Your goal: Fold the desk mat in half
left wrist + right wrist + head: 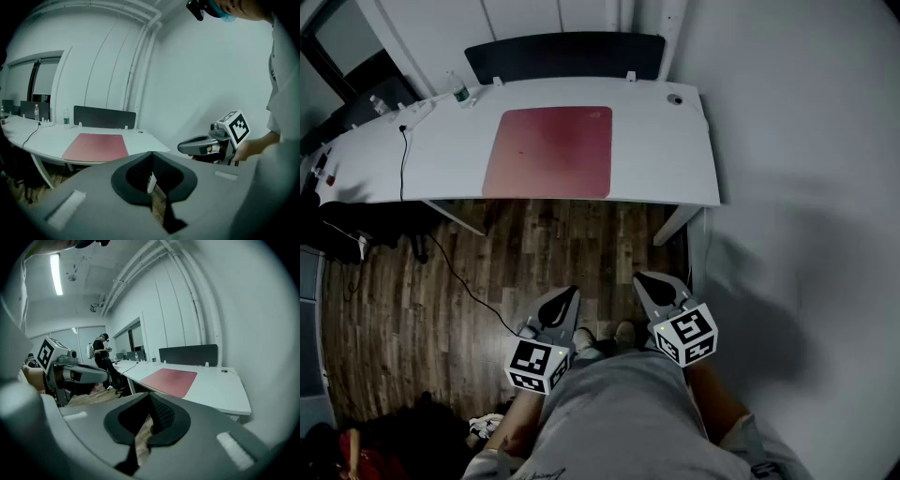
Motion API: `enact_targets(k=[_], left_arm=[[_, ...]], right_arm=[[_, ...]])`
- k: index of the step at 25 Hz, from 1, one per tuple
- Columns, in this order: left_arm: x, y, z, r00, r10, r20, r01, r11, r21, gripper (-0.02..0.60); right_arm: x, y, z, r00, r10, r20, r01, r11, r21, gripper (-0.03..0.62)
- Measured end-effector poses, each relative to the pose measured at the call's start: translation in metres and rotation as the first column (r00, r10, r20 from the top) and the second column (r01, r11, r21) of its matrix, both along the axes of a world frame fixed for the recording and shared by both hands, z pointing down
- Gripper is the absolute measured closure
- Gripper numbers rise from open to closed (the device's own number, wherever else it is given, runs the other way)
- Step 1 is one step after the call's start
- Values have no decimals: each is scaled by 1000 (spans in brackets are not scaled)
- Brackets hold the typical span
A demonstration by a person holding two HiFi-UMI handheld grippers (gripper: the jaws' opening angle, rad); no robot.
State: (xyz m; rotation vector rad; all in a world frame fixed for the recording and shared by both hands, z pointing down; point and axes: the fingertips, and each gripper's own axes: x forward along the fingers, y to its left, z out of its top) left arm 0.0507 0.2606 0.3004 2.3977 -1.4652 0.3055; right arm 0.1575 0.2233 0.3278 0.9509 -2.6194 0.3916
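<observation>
Head view: over the wood floor (412, 300) stands a white desk (675, 159). The red mat (549, 152) lies flat and unfolded near its middle. Well short of the desk, the left gripper (569, 292) and the right gripper (643, 279) hang side by side, each with jaws closed on nothing. A bottle (457, 89) stands at the desk's back left.

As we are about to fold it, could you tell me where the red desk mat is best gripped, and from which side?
Probably its near corners, approached from the front. The desk mat lies flat and thin on the desk, its near edge almost at the front rim, so the fingers could slide under there.
</observation>
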Motion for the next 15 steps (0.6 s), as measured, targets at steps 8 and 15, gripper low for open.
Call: enact_targets(k=[8,15], left_arm=[[-4,2,-2,1000,2,-1,-2,1000,5,561],[-10,3,-6,999,33,-5,-33,999,16,561]], right_arm=[[-3,3,2,1000,-2,-18,2,1000,0,590],[-8,5,-9,1000,30,-1,-30,999,26,588]])
